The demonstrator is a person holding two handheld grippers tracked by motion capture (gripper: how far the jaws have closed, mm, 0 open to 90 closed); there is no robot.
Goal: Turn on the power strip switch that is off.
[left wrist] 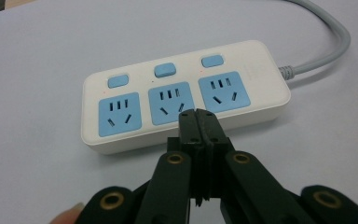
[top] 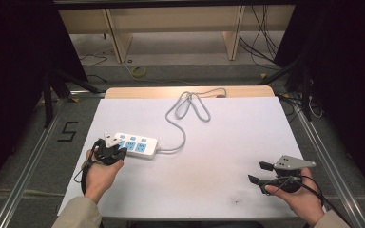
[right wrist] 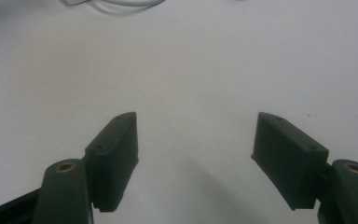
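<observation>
Nearest the person, the left gripper (left wrist: 198, 116) has its jaws pressed flat together with nothing between them, the closed tip hanging over the near edge of the power strip (left wrist: 182, 95), about at its middle socket (left wrist: 171, 102); whether the tip touches the plastic I can't quite tell. The strip lies flat on the white table (top: 209, 156), toward its left side. It looks like a rigid, fairly light plastic block with a smooth, somewhat slippery shell (the three blue switches (left wrist: 164, 70) sit along its far side). Gripping across its short width, clear of switches, seems safest. Its stiff grey cable (top: 185, 114) runs off to loop at the far edge and would likely drag. The right gripper (top: 260, 172) hovers wide open and empty, well apart.
</observation>
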